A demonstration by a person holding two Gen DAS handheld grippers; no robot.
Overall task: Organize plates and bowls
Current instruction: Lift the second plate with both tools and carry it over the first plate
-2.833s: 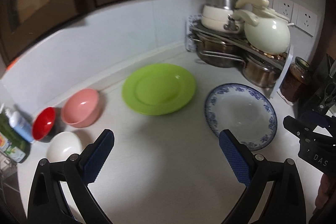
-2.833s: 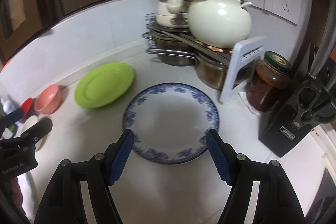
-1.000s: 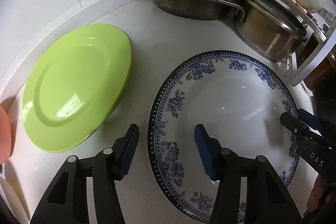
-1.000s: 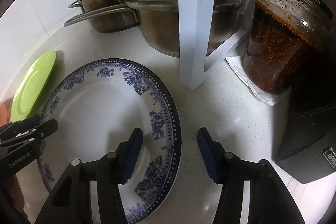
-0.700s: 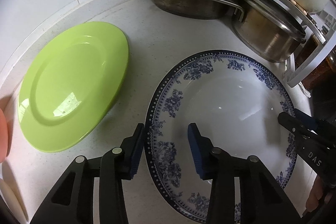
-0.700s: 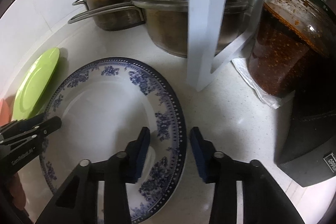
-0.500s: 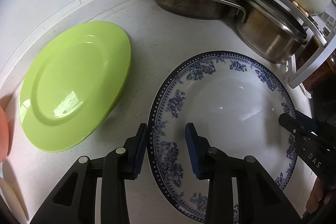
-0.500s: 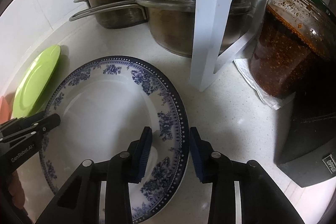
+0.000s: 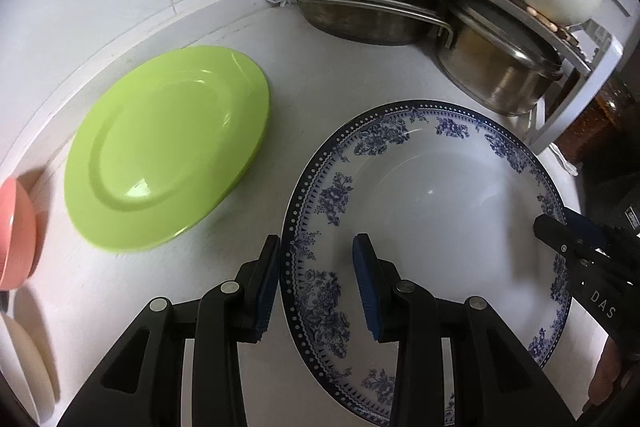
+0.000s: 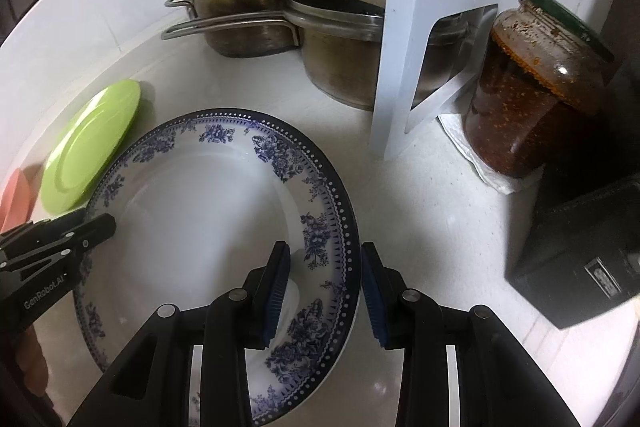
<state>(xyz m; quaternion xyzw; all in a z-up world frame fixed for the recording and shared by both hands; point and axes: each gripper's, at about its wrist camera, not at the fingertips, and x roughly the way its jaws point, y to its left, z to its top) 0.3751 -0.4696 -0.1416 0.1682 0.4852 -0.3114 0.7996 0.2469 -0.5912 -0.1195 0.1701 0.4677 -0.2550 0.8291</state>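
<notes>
Between both grippers, left gripper (image 9: 316, 283) and right gripper (image 10: 325, 287) spread astride blue-patterned plate (image 9: 432, 203) rims, unpinched; green plate (image 9: 168, 147) beyond left, nothing stacked.

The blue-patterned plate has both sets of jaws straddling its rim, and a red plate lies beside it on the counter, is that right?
Not quite: the plate beside the blue-patterned plate is green, not red, as the left wrist view shows. Both sets of jaws do straddle the rim.

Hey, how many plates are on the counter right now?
2. The blue and white plate sits between both grippers' fingers near the pots; the green plate lies to its left, near the wall. Others may be out of view.
</notes>
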